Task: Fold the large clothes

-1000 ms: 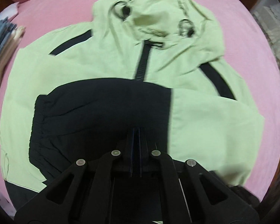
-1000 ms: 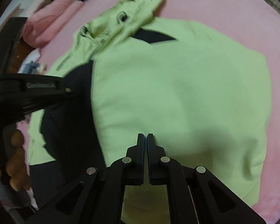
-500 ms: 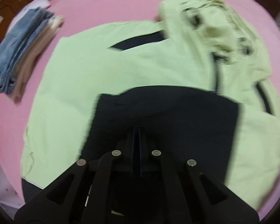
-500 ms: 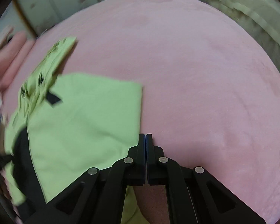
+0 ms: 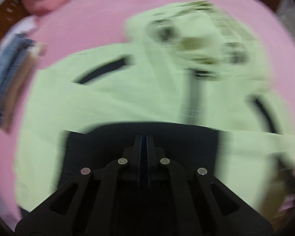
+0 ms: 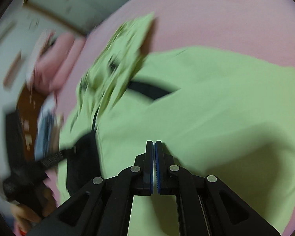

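While the light green jacket (image 5: 127,102) is lying spread on the pink bed (image 5: 92,15), both the left gripper (image 5: 144,137) and right gripper (image 6: 153,143) are hovering over it, pinched closed and holding nothing.

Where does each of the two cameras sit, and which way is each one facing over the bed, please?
Left wrist: on the left gripper, tilted steeply down at the green jacket and its black panel; only its shut jaws show.
Right wrist: on the right gripper, angled across the jacket's light sleeve; its shut jaws, plus the left gripper and the person's hand at the lower left.
Shared: the jacket, its hood, the pink cover, the folded stack.
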{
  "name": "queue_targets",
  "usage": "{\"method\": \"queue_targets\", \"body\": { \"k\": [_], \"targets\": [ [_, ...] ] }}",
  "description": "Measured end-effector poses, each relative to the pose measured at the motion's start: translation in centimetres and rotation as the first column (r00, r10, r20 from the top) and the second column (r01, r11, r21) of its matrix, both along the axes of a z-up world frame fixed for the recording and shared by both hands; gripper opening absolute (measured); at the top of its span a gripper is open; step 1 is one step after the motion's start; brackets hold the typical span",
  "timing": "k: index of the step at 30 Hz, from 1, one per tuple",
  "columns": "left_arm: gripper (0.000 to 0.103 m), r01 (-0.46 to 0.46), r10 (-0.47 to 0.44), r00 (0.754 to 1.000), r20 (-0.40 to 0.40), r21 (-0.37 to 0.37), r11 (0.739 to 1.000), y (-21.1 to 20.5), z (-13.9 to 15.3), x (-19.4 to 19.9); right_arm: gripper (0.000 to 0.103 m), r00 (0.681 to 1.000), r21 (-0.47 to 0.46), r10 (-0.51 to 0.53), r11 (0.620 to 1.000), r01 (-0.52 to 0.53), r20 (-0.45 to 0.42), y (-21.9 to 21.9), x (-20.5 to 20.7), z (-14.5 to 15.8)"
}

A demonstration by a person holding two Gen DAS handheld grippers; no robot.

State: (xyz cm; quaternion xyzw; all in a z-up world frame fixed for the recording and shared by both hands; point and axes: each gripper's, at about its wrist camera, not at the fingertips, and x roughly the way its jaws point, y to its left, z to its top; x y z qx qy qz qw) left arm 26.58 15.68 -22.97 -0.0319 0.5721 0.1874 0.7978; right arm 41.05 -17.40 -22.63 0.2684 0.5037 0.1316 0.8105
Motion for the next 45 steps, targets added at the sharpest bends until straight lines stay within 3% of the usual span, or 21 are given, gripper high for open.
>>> {"method": "queue_targets", "body": {
  "k": [2, 5, 7, 8, 9, 12, 14, 18, 20, 23, 26, 29, 32, 33, 34, 37, 39, 40, 41, 43, 45],
  "targets": [
    [0.002, -0.037, 0.036, 0.999, 0.018, 0.036, 0.999, 2.6, -0.5, -0.1, 0.000, 0.992, -0.093, -0.119, 0.988, 0.122, 0.030, -4.0, 0.1, 0.0],
    [0.002, -0.031, 0.033, 0.998, 0.047, -0.045, 0.999, 4.8, -0.1, -0.4, 0.000, 0.961, -0.217, -0.270, 0.936, 0.276, 0.059, -8.5, 0.1, 1.1],
    [0.002, -0.023, 0.022, 0.999, 0.034, 0.019, 1.000, 4.7, 1.0, -0.6, 0.000, 0.947, -0.198, -0.318, 0.926, 0.320, 0.042, -10.3, -0.2, 1.9],
    [0.002, -0.022, 0.020, 0.999, 0.043, 0.041, 0.999, 4.5, 1.8, -0.9, 0.000, 0.943, -0.139, -0.329, 0.933, 0.332, 0.043, -10.9, -0.7, 2.4],
    [0.002, -0.020, 0.018, 0.998, 0.059, 0.024, 1.000, 4.5, 2.4, -1.8, 0.000, 0.945, -0.072, -0.321, 0.943, 0.325, 0.054, -10.9, -1.2, 3.1],
    [0.002, 0.018, -0.001, 0.994, 0.110, -0.159, 0.987, 3.3, 4.2, -3.7, 0.000, 0.969, 0.039, -0.234, 0.972, 0.232, 0.079, -8.7, -2.0, 4.1],
    [0.002, 0.052, -0.032, 0.995, 0.099, -0.205, 0.977, 1.6, 4.5, -4.5, 0.000, 0.995, 0.096, -0.084, 0.992, 0.079, 0.052, -5.0, -2.2, 3.9],
    [0.002, 0.132, -0.130, 0.991, 0.023, -0.192, 0.973, -2.0, 2.4, -5.8, 0.000, 0.996, 0.006, 0.086, 0.996, -0.086, -0.012, 2.8, -4.3, 1.8],
    [0.002, 0.159, -0.169, 0.984, -0.056, -0.148, 0.976, -3.0, 0.8, -6.1, 0.000, 0.995, -0.038, 0.084, 0.996, -0.086, -0.053, 4.1, -5.7, 0.5],
    [0.006, 0.181, -0.185, 0.982, -0.036, -0.100, 0.978, -2.4, 1.2, -8.0, 0.000, 0.998, -0.041, -0.014, 0.999, 0.011, -0.068, 1.6, -8.0, -0.9],
    [0.006, 0.149, -0.152, 0.986, -0.071, -0.055, 0.987, -0.7, 0.6, -9.0, 0.000, 0.998, -0.176, -0.063, 0.983, 0.056, -0.031, -0.7, -9.1, -1.1],
    [0.005, 0.144, -0.151, 0.987, -0.061, -0.113, 0.983, 0.7, 1.1, -9.6, 0.000, 0.997, -0.292, -0.069, 0.955, 0.058, -0.026, -0.7, -9.1, -0.7],
    [0.005, 0.161, -0.163, 0.985, -0.056, -0.043, 0.986, 0.9, 2.1, -10.3, 0.000, 0.993, -0.512, -0.118, 0.852, 0.108, 0.014, -0.6, -9.9, 1.3],
    [0.005, 0.151, -0.152, 0.987, -0.057, -0.032, 0.988, 0.9, 2.4, -10.7, 0.000, 0.988, -0.563, -0.149, 0.815, 0.140, 0.029, -1.9, -10.5, 2.3],
    [0.005, 0.139, -0.141, 0.989, -0.051, -0.041, 0.989, 0.8, 2.6, -11.0, 0.000, 0.984, -0.564, -0.176, 0.808, 0.168, 0.040, -1.8, -10.7, 2.8],
    [0.006, 0.131, -0.133, 0.991, -0.021, -0.088, 0.987, 0.8, 3.4, -12.2, 0.000, 0.978, -0.357, -0.208, 0.912, 0.203, 0.024, -4.4, -13.1, 4.4],
    [0.006, 0.148, -0.148, 0.989, 0.012, -0.111, 0.983, 0.8, 3.7, -13.2, 0.003, 0.992, -0.207, -0.122, 0.972, 0.113, -0.031, -2.4, -13.7, 3.7],
    [0.006, 0.152, -0.151, 0.988, 0.015, -0.112, 0.982, 0.7, 3.5, -13.6, 0.003, 0.996, -0.178, -0.084, 0.981, 0.076, -0.035, -0.9, -13.4, 3.3],
    [0.006, 0.148, -0.149, 0.989, 0.002, -0.102, 0.984, 0.8, 3.1, -14.0, 0.003, 0.999, -0.176, -0.032, 0.984, 0.025, -0.037, 0.1, -13.9, 2.8],
    [0.006, 0.133, -0.133, 0.991, 0.009, -0.115, 0.984, 1.7, 2.3, -14.1, 0.003, 0.999, -0.270, 0.010, 0.963, -0.024, -0.052, 1.5, -14.3, 1.8],
    [0.005, 0.114, -0.106, 0.993, 0.054, -0.170, 0.979, 2.8, 1.9, -14.3, 0.003, 0.999, -0.304, -0.020, 0.953, 0.005, -0.046, 1.6, -14.8, 1.0]
  ]
}}
